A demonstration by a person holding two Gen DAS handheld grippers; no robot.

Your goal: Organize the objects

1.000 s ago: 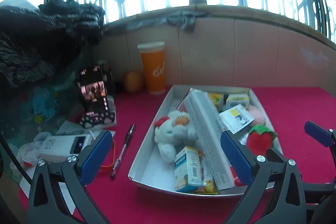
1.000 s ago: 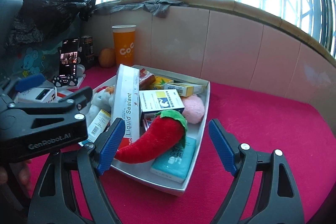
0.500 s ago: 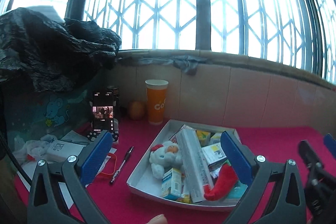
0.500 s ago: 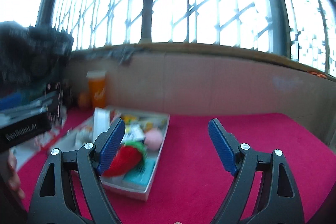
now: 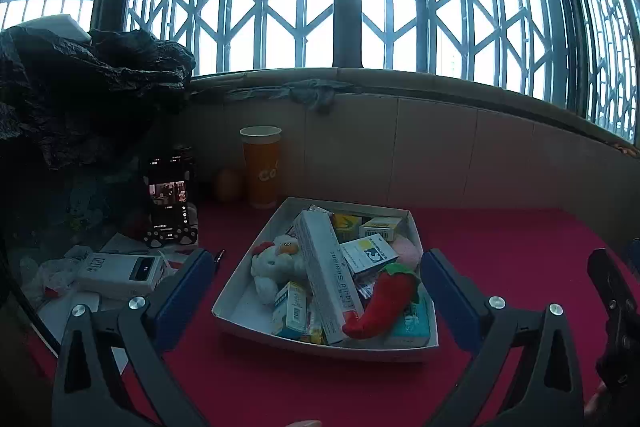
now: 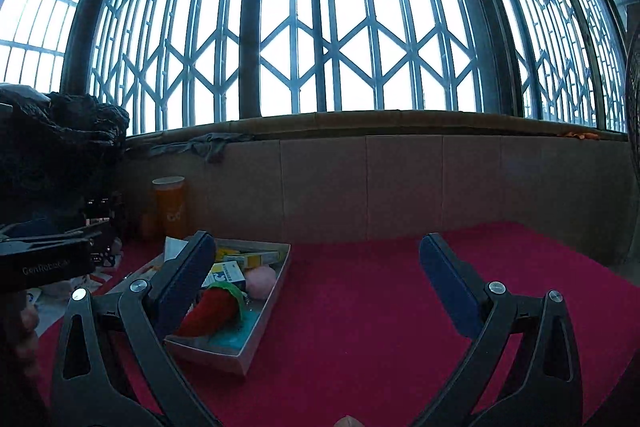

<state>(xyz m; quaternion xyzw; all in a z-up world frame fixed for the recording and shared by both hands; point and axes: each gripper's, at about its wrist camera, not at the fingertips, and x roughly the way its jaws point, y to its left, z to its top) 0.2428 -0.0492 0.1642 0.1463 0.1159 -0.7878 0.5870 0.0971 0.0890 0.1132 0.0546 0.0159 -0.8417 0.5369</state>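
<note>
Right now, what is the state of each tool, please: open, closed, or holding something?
Left tool: open, holding nothing.
Right tool: open, its jaws have just been opening, nothing between them.

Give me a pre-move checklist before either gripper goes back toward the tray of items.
1. Left gripper empty, fingers apart: ok.
2. Right gripper empty; its fingers have just been opening: ok.
3. Tray flat on the red cloth: ok.
4. Red chili plush on top of the pile, free to grasp: ok.
5. Long sealant box resting steadily across the other items: cannot tell.
6. Red cloth right of the tray free for setting things down: ok.
</note>
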